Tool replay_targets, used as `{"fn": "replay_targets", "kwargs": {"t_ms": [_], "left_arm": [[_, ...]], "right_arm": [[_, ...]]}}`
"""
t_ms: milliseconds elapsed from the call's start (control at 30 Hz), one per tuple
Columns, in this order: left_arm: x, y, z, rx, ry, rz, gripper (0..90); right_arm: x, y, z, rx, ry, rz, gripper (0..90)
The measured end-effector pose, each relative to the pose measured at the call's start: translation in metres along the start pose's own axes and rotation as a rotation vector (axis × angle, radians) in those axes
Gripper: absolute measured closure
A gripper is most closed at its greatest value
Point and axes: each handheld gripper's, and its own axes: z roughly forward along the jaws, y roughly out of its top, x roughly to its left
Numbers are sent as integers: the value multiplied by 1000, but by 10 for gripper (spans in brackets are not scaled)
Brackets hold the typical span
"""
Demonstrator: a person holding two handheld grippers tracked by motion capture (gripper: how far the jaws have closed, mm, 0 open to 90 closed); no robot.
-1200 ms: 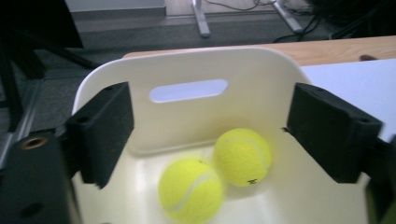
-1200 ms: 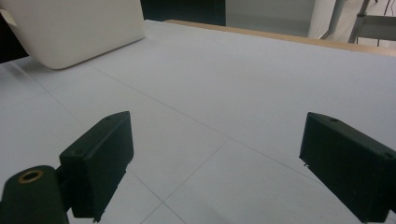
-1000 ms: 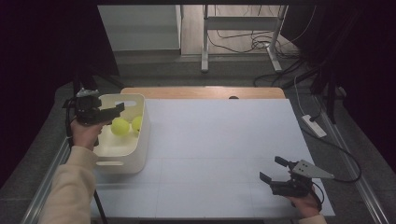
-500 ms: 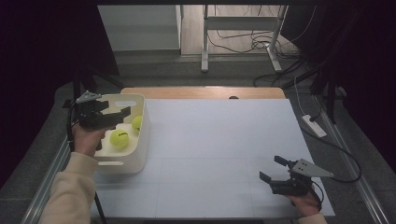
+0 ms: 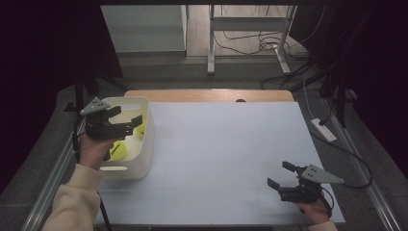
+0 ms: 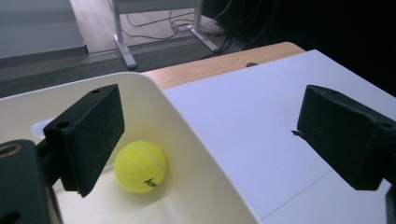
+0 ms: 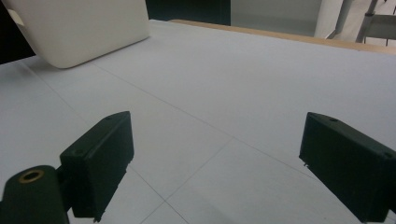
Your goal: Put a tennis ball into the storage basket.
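- Cream-white plastic bin [image 5: 144,139] stands at the left side of the white table [image 5: 226,144], and yellow tennis balls lie inside it.
- From above, one tennis ball [image 5: 118,150] shows near the bin's front, partly behind the person's left hand [image 5: 94,149]; a second ball [image 5: 141,129] sits against the bin's right wall.
- Left gripper [image 5: 129,123] hangs above the bin with its jaws spread wide and nothing between them.
- Its own camera looks past the bin's rim [image 6: 187,121]: one jaw is over the bin's inside, the other over the table beyond the wall, and a tennis ball [image 6: 140,166] rests on the bin floor beside the wall.
- Right gripper [image 5: 280,175] is low over the table's near right corner, well apart from the bin, jaws wide and empty.
- Along the right gripper view, bare white table [image 7: 210,93] lies between the jaws, with the bin's outer wall [image 7: 79,28] at the far upper left.
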Motion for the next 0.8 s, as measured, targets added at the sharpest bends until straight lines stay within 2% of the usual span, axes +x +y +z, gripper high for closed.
{"fn": "replay_targets", "kwargs": {"t_ms": [67,400,600,800], "left_arm": [[-6,-1,-1,-12,-28,10,83],[-28,-17,-10,-52,-108,49,86],[-39,-27,-10,-66,-153,53,86],[-58,-41,-6,-78,-219,87,90]], "right_arm": [[1,0,0,4,-3,-5,100],[2,0,0,8,-11,-10,99],[4,1,0,8,-10,-11,99],[4,0,-2,8,-15,-12,99]]}}
